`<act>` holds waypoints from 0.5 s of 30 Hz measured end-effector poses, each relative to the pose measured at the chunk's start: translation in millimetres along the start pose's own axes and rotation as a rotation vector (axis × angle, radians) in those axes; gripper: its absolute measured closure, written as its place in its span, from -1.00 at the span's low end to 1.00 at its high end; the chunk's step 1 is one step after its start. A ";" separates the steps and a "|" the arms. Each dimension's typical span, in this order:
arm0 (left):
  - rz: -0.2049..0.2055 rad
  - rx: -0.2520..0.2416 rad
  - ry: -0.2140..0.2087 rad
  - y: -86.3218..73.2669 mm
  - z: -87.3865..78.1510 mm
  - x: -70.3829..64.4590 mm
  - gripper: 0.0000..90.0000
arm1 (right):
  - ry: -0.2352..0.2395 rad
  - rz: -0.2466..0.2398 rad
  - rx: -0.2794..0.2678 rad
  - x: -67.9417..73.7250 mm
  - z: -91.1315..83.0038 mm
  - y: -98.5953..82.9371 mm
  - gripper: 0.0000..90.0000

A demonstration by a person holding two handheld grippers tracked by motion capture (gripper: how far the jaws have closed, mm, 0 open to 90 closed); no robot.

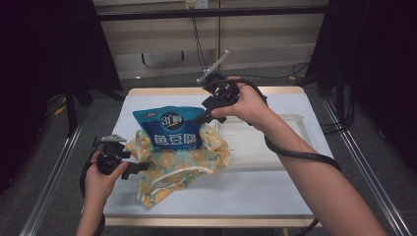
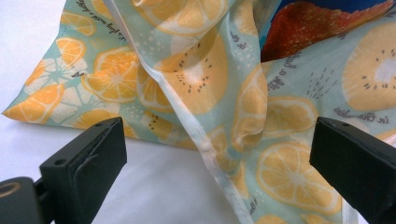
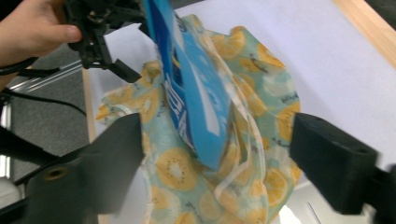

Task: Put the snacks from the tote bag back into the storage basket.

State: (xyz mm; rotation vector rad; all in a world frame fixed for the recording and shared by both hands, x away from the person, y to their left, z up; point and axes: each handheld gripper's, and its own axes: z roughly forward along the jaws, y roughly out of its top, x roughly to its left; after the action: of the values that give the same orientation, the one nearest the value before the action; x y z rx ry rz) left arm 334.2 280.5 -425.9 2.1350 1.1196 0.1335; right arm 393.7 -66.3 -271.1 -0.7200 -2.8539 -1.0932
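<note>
Between the parted jaws of the right gripper (image 3: 212, 168) stood the blue food pouch (image 3: 194, 93), its lower end already sunk into the lemon-print cloth bag (image 3: 243, 154) and its upper part rising free above the mouth; the jaws flanked the pouch without pressing it, which suggested the pouch had been let go or was about to be nudged lower. Beyond that claw, on the far side of the bag, the left gripper (image 1: 135, 169) waited with its own jaws apart at the bag's edge. From its own camera the left gripper (image 2: 215, 158) straddled a white-hemmed fold of the cloth bag (image 2: 196, 79), the cloth lying loose between the jaws and gripped by neither, probably placed there to catch the rim and hold the mouth open. Deeper past that fold, a strip of the pouch (image 2: 317, 28) showed inside the bag, so the bag held the pouch partway and nothing else could be made out in it. Behind the right claw, toward the person's right, a shallow white tray (image 1: 295, 147) sat bare on the white table (image 1: 246, 194), just beside the bag.
</note>
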 end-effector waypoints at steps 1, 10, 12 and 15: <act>0.000 -0.002 -0.001 -0.1 0.0 0.0 -0.92 | 0.004 0.000 -0.002 0.0 0.7 1.5 -0.56; 0.000 -0.002 0.000 -0.3 0.6 -0.3 -0.92 | -0.006 -0.032 0.014 2.4 10.8 12.1 -0.45; -0.002 -0.001 -0.001 -0.3 0.7 -0.3 -0.92 | 0.003 -0.045 0.018 2.6 12.5 14.5 -0.42; 0.000 -0.002 0.003 -0.4 0.3 0.1 -0.92 | -0.003 -0.048 0.024 2.9 14.6 17.5 -0.36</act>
State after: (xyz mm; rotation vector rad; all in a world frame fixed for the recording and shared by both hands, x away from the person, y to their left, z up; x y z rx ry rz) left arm 334.2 280.5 -426.4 2.1333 1.1212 0.1381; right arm 400.7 -44.4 -270.6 -0.6556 -2.8962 -1.0629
